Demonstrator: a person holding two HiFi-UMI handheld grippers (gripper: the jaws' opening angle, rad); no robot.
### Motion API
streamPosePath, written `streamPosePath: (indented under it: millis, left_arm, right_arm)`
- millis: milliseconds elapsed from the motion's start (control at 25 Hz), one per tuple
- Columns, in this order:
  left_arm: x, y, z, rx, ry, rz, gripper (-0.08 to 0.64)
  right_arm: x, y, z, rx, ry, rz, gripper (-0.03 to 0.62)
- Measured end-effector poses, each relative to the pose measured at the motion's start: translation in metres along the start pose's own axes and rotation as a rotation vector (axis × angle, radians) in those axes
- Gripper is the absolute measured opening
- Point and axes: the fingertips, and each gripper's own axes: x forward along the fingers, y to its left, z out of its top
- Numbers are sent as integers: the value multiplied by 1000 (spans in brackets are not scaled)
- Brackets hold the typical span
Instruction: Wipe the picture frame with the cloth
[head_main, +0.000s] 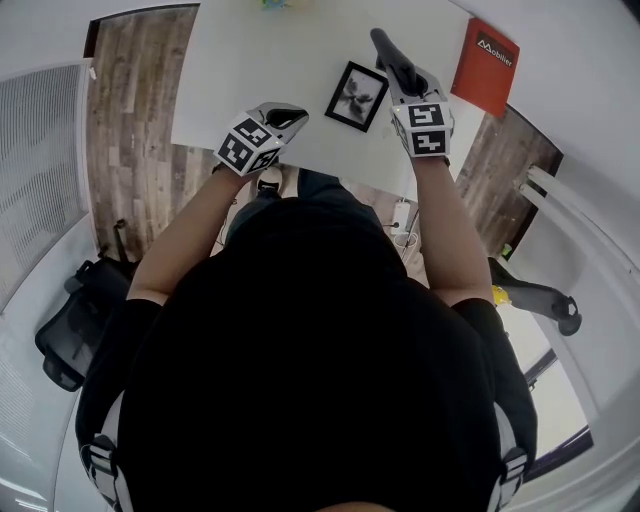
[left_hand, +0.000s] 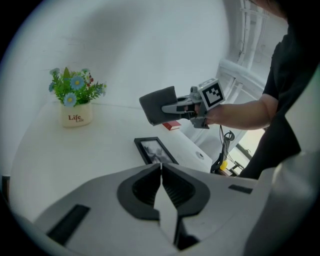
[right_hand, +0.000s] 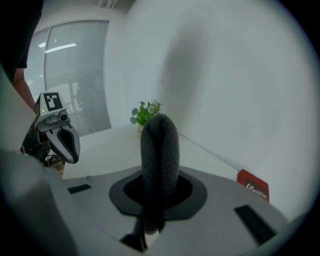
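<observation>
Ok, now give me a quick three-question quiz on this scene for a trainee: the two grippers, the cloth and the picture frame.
1. True or false: the left gripper holds something between its jaws.
2. Multiple choice: the picture frame is
A) lying flat on the table
B) propped upright against the wall
C) gripped by one of the grippers
3. Fill in the blank: the right gripper is shut on a folded dark grey ____.

Key
1. False. Its jaws are together with nothing between them.
2. A
3. cloth
</observation>
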Motion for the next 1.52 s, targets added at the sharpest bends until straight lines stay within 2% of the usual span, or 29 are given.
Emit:
streamPosePath:
  millis: [200, 720, 1160, 1320, 1520]
  left_arm:
    - [18, 0, -12, 7, 28, -9, 55]
    - [59, 3, -39, 66, 120, -29, 97]
    - [78, 3, -59, 91, 203, -13, 108]
    - [83, 8, -64, 101, 205, 4, 114]
    - [85, 13, -64, 70, 214, 10, 92]
  right_arm:
    - [20, 4, -9, -86, 37, 6, 40]
    - [54, 36, -41, -248, 129, 75, 41]
    - [59, 66, -61, -298, 173, 153, 41]
    - [59, 76, -64, -289, 186, 177, 41]
    - [56, 82, -69, -274, 198, 200, 41]
